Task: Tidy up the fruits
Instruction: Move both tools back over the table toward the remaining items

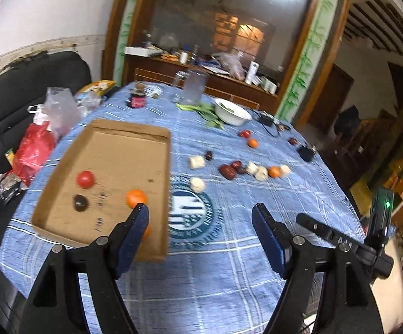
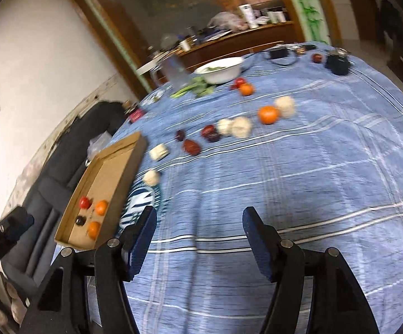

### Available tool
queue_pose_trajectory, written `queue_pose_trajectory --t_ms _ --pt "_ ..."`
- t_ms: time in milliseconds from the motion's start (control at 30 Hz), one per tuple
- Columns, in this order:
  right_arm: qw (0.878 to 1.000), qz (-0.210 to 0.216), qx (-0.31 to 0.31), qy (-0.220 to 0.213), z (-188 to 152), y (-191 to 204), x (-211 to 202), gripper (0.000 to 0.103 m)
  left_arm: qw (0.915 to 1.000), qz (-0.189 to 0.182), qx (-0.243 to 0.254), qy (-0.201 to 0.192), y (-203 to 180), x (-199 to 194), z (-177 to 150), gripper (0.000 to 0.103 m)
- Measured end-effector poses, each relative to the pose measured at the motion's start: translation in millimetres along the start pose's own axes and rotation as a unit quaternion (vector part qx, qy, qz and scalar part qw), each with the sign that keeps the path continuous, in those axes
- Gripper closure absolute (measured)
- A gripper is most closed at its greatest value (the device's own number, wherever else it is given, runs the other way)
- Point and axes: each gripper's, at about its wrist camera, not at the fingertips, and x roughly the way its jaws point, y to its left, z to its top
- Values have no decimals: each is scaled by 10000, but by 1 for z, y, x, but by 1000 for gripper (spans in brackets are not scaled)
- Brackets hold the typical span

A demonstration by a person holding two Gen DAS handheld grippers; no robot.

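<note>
Cluttered dining room, counter (image 1: 229, 292) under blue checked cloth. Cardboard tray (image 1: 157, 194) at left holds tomato (image 1: 85, 179), oranges. Loose orange (image 2: 268, 114) mid-cloth: light, firm, rolls easily; pinch across middle. Left gripper (image 1: 200, 217), right gripper (image 2: 198, 218) both spread, empty.

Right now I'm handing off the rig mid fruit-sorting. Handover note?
Left tool: open, holding nothing, above the tablecloth beside the cardboard tray.
Right tool: open, holding nothing, over bare cloth.
Done: the tray holds a red fruit, a dark fruit and two oranges.
Left: loose on the cloth are two more oranges, several dark red fruits and pale pieces; one red fruit sits at the far edge.
</note>
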Motion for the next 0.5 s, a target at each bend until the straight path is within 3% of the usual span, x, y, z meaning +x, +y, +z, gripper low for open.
queue_pose_trajectory --t_ms 233,500 --pt "9987 -68 497 33 3 -32 -2 34 9995 -96 95 273 -13 18 -11 27" --pt "9986 -165 483 120 5 -37 8 34 9988 -7 64 480 -3 42 -23 27"
